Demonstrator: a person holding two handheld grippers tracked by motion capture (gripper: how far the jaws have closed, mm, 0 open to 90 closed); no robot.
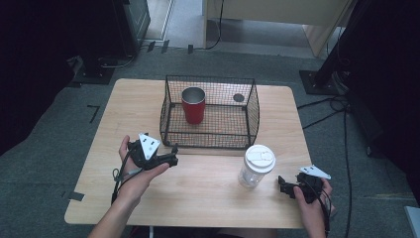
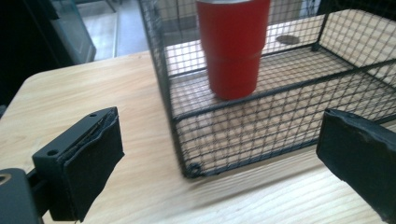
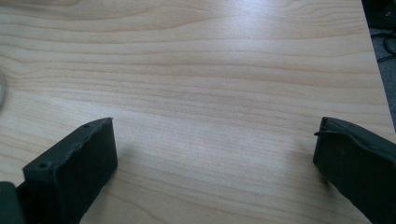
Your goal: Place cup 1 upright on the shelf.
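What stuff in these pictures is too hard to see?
- Inside the red cup: high view, its rim is too small and shadowed.
- Clear lidded cup contents: high view, white lid covers the top.
- Red cup's top: left gripper view, cut off by the upper edge.

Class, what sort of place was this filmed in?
Probably a lab or recording room: a small wooden table on grey carpet, dark equipment stands and loose cables around it.

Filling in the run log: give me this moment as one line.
left gripper: open, at wire basket | right gripper: open, beside lidded clear cup | red tumbler: upright in basket
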